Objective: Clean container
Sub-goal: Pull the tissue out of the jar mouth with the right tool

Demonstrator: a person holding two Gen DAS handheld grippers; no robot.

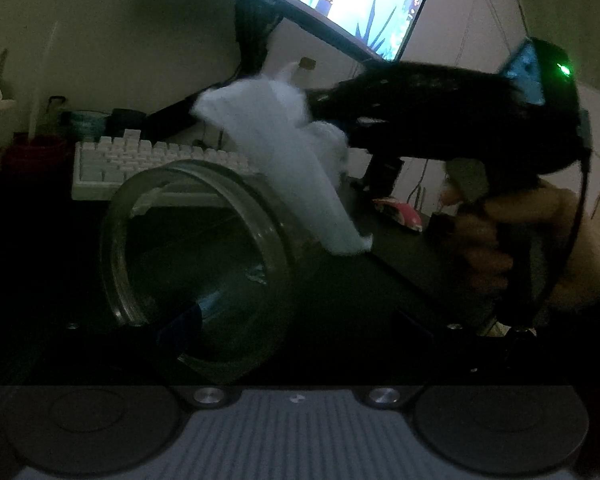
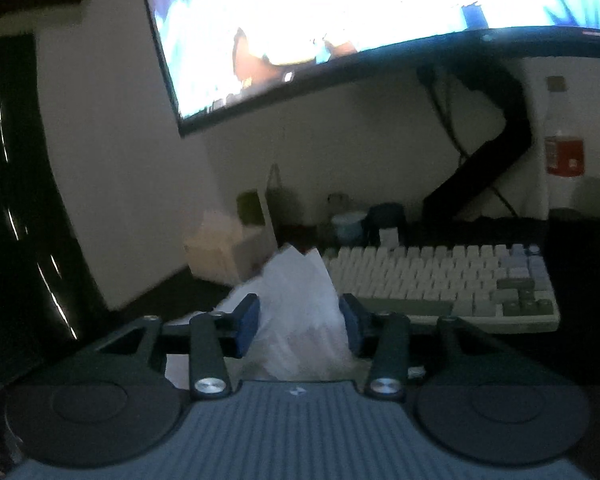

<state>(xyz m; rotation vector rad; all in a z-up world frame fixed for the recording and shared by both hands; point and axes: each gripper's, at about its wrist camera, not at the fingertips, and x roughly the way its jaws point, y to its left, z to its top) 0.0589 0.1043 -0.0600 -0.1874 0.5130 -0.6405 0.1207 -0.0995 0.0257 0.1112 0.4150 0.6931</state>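
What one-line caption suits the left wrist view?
Right gripper brings white tissue to clear glass jar held by left gripper.

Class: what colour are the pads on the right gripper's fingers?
Blue pads; clearest in the right wrist view.

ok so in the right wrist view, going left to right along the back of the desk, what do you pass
Pale box → light cup → dark round container → black monitor arm → bottle with red label. In front of them: white keyboard, and the white tissue held in the right gripper.
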